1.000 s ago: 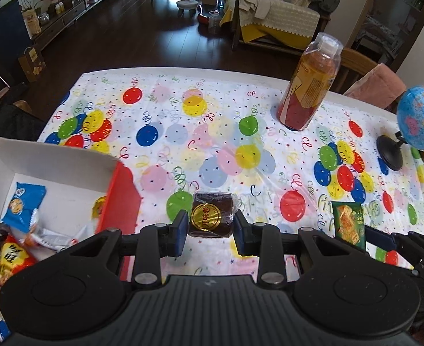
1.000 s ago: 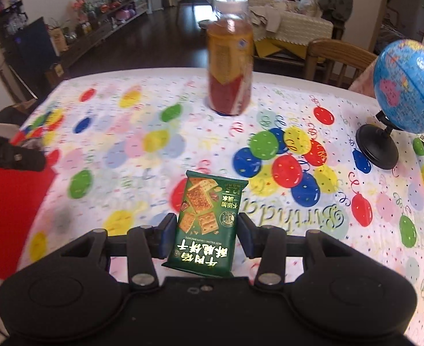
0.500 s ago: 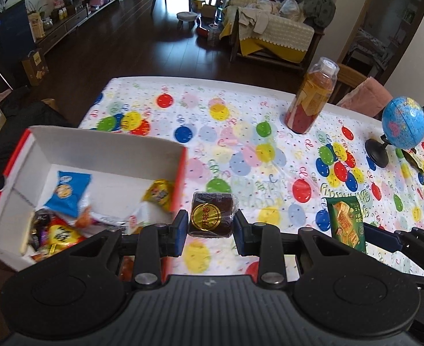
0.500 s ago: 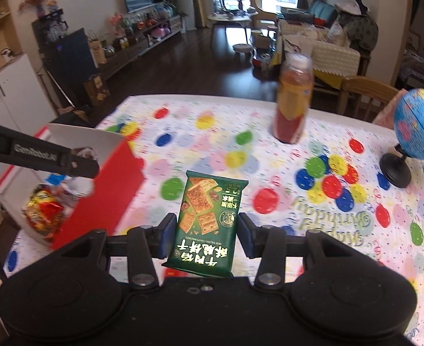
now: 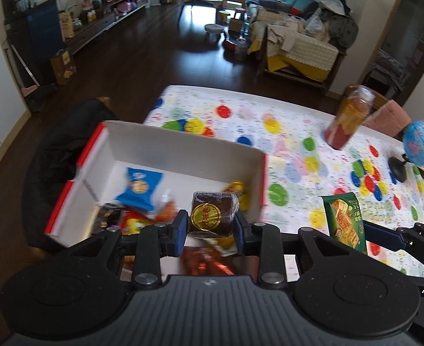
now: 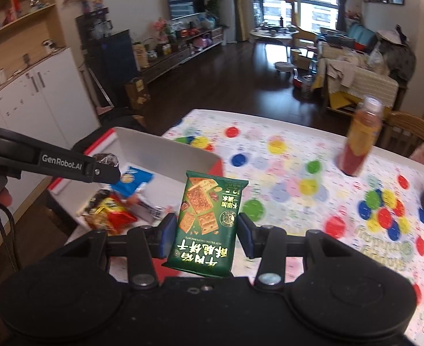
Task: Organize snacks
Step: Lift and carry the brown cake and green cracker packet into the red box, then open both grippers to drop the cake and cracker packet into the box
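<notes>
The left gripper (image 5: 211, 230) pinches a brown wrapped cake (image 5: 213, 214) above the white box (image 5: 183, 150) at its 5 o'clock corner, while the right gripper (image 6: 204, 235), raised level, clamps a green cracker packet (image 6: 207, 225) over the box's (image 6: 165, 150) 3 o'clock edge.

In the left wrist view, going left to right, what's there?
White cardboard box with red trim → brown wrapped cake with gold seal → green cracker packet → orange drink bottle → blue globe.

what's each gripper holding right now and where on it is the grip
Left gripper clamps the brown cake roll by its two sides. Right gripper clamps the green biscuit packet by its long side edges, near mid-height.
</notes>
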